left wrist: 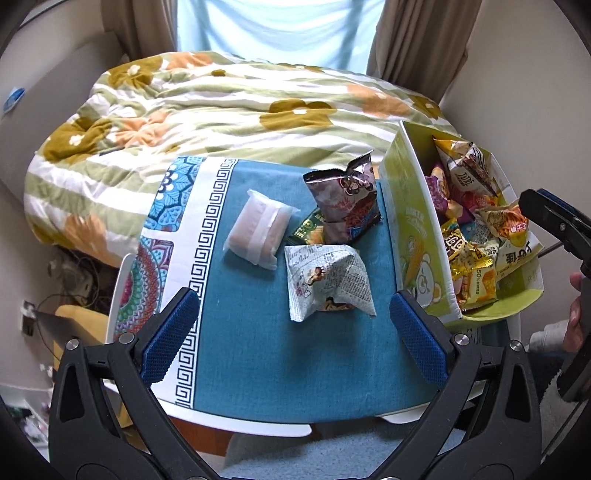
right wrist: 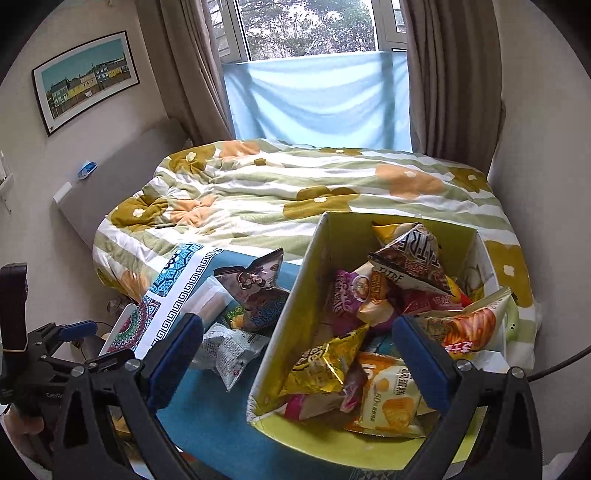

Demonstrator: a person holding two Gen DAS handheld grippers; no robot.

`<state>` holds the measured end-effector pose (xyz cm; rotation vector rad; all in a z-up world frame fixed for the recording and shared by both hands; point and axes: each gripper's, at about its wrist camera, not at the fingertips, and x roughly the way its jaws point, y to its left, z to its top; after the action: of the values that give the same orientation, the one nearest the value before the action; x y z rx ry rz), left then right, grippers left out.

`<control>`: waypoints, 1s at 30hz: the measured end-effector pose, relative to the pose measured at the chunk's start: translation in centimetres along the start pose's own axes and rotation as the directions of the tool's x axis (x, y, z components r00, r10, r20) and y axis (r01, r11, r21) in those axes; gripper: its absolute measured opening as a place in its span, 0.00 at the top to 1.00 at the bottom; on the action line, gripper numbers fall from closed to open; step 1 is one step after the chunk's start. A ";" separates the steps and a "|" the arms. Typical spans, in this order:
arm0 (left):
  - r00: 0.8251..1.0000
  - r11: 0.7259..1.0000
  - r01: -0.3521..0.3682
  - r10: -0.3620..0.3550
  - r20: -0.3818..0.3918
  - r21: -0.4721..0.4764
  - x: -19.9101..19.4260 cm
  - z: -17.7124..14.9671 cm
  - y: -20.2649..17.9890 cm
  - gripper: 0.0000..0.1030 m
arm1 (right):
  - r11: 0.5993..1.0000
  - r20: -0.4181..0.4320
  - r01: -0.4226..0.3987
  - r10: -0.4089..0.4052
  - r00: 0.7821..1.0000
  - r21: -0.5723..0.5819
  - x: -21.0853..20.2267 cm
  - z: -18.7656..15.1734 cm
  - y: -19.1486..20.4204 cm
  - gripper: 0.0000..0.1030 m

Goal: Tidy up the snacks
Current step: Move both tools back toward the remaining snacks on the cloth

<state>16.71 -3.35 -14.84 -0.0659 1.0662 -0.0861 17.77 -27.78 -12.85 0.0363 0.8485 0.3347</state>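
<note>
**Snacks split between table and box as both grippers hang empty**

A white newsprint-patterned snack packet (left wrist: pixel 330 281) is lying at the centre of the left wrist frame on a blue tablecloth (left wrist: pixel 258 354), with a dark maroon packet (left wrist: pixel 345 205) leaning just above it, a small green packet (left wrist: pixel 309 229) peeking out between the two, and a pale translucent pouch (left wrist: pixel 258 232) sitting to their left. At the right of that frame a yellow-green cardboard box (left wrist: pixel 413 221) is standing open, crowded with bright packets (left wrist: pixel 471 254). The left gripper (left wrist: pixel 295 339) is hovering low in the frame with its blue-padded fingers (left wrist: pixel 168 339) spread wide, gripping nothing. In the right wrist view the right gripper (right wrist: pixel 295 365) is poised above the box at lower centre, its fingers likewise wide apart and empty, straddling a gold packet (right wrist: pixel 325 365) and an orange one (right wrist: pixel 391 402) lying inside. A floral quilt (left wrist: pixel 221 103) is covering the bed across the upper half of both frames, while brown curtains (right wrist: pixel 450 74) are flanking a window (right wrist: pixel 310 26) at the top and a framed picture (right wrist: pixel 85 79) is hanging at upper left
</note>
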 end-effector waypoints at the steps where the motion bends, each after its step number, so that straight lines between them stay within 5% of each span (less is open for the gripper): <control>1: 1.000 1.000 0.009 -0.009 -0.006 0.022 0.3 0.4 0.4 0.00 | 1.000 -0.005 0.000 0.000 1.000 -0.012 0.5 0.3 0.6 0.01; 13: 0.993 0.972 0.098 -0.082 -0.081 0.214 4.7 2.6 4.6 0.01 | 0.985 -0.101 0.050 -0.067 0.993 -0.163 8.0 3.0 6.2 0.01; 30: 0.976 0.956 0.145 -0.096 -0.195 0.256 14.5 6.8 9.9 0.01 | 0.992 -0.216 0.126 -0.120 0.969 0.015 15.7 -3.1 11.9 0.01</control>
<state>30.02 5.11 -25.17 0.1249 1.2225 -0.3532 21.75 -12.03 -24.42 -0.0268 1.0651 0.2114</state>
